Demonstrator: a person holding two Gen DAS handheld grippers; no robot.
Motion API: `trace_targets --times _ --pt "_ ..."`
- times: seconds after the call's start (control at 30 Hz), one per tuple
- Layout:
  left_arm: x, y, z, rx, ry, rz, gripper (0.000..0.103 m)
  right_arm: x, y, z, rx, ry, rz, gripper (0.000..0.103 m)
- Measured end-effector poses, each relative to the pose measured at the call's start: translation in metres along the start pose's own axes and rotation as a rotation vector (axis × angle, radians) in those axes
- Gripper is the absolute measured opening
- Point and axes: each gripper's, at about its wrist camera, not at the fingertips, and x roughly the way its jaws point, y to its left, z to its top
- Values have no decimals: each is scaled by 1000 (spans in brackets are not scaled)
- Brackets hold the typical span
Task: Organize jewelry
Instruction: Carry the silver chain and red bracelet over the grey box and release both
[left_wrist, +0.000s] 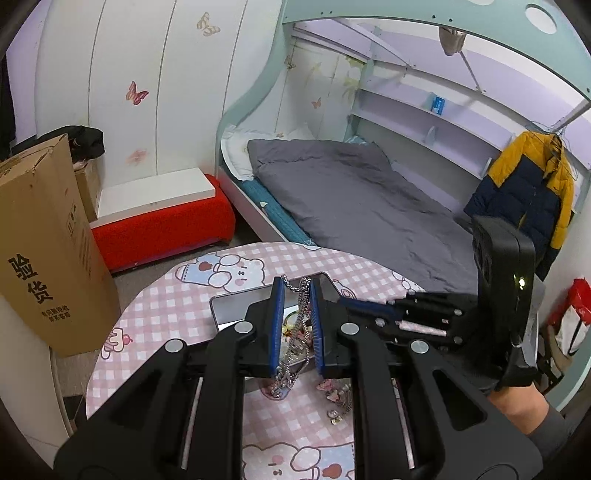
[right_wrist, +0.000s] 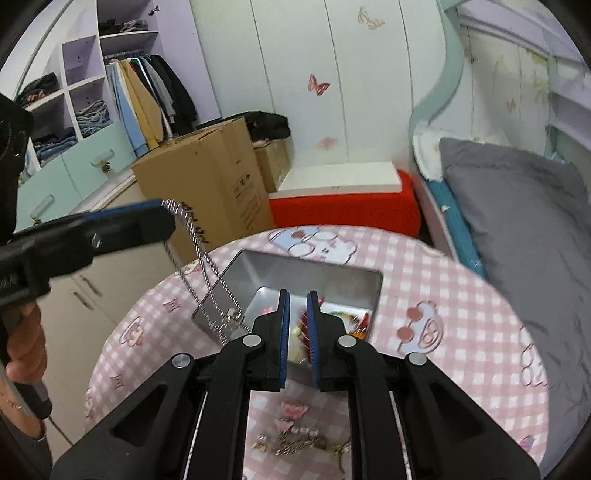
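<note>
Left wrist view, nearest first: left hand-held gripper (left_wrist: 297, 325), blue pads drawn close, a silver chain necklace (left_wrist: 295, 332) caught between them. Chain loops past the pad tips and trails down below the jaws. From the right wrist view the same necklace (right_wrist: 201, 262) hangs slack from the left hand-held gripper (right_wrist: 162, 210) toward the near-left corner of the metal tray (right_wrist: 258, 269); whether its lower end touches the tray cannot be told.

Right hand-held gripper (right_wrist: 296, 332): narrow gap between the pads, nothing seen in it; it sits over the tray.

Loose jewelry (right_wrist: 295, 435), pink charms and small metal pieces, lies on the pink checked desk (right_wrist: 424, 295) just below the right gripper. More pieces lie in the tray, blurred.

Handling judgement: chain is light, fully limp, smooth metal, likely to slide through the pads and to swing or tangle. Best hold is across several bunched links, not a single strand. Lower it so it coils in the tray. Small charms look delicate; pinch by the body.

Beyond the desk: red bench (left_wrist: 166, 225), cardboard box (left_wrist: 44, 236), bed (left_wrist: 351, 199).
</note>
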Motion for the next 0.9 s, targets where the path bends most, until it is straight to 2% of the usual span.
trace_targets --times 0.07,0.13,0.2,0.23,0.47,0.57,0.63,0.9 --pt "-1 0 1 2 -5 1 14 -4 3 -1 -8 -6 23 18" --pt "-2 0 2 -1 -10 -2 14 -11 10 -4 -31 -21 47 36" --pt "-5 -2 2 -2 -14 -6 14 -14 16 -5 -41 -28 83 47" --pt "-5 -3 2 -2 -17 -5 14 -14 21 -6 -46 -28 105 49" --pt "-10 -5 3 -4 -25 -13 14 10 40 -8 -102 11 105 50" --pt "-11 -4 3 -12 -27 -17 14 21 45 -8 -124 43 79 24" --pt "-12 -2 2 -10 -27 -9 14 21 44 -7 -114 45 67 1" --pt "-17 5 4 -43 -39 -16 14 -12 41 6 -113 -26 38 1"
